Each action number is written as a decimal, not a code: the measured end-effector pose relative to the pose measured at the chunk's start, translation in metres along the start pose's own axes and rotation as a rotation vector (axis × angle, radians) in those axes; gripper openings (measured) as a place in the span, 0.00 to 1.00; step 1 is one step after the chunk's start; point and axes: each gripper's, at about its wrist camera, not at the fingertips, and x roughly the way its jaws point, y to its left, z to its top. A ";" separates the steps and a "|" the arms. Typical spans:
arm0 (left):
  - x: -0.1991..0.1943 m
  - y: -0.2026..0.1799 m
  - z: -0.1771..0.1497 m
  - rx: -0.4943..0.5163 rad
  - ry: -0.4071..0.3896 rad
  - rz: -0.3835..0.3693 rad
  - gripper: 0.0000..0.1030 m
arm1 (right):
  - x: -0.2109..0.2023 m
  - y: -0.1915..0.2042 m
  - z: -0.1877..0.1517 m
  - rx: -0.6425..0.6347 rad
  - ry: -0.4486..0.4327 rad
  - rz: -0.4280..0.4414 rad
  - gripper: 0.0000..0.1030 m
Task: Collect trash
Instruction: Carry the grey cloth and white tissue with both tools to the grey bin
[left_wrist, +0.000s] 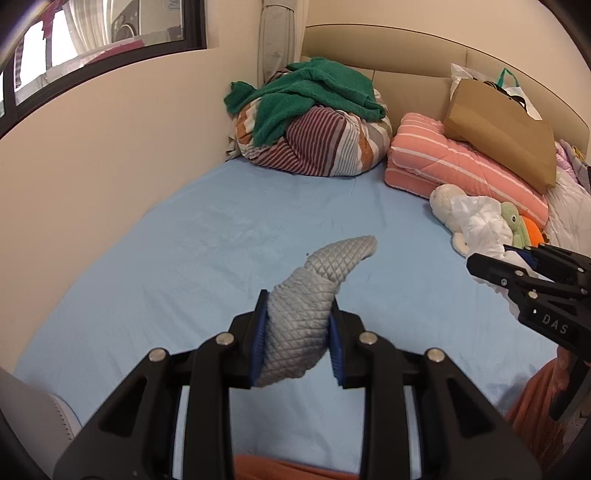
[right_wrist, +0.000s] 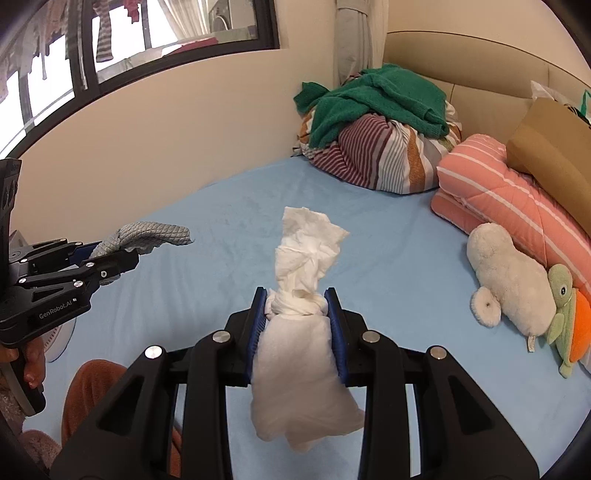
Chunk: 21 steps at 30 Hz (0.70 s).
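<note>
The left gripper (left_wrist: 297, 341) fills the lower centre of its own view, its blue pads (left_wrist: 258, 339) pressed in from both sides on a grey quilted cloth (left_wrist: 314, 295); in the right wrist view it reaches in from the left edge, a hand (right_wrist: 31, 363) wrapped round its handle at lower left; the right gripper (right_wrist: 297, 326) sits lower centre, pads squeezing a white crumpled tissue (right_wrist: 303, 295).

Grey cloth (left_wrist: 306, 314) between left hand-held gripper (left_wrist: 298, 341) fingers
</note>
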 end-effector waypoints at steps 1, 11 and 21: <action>-0.008 0.004 -0.002 -0.007 -0.007 0.011 0.28 | -0.004 0.006 0.000 -0.008 -0.003 0.009 0.29; -0.086 0.046 -0.030 -0.068 -0.087 0.097 0.28 | -0.041 0.079 0.005 -0.088 -0.047 0.102 0.29; -0.148 0.101 -0.062 -0.156 -0.132 0.235 0.28 | -0.053 0.165 0.017 -0.213 -0.068 0.242 0.29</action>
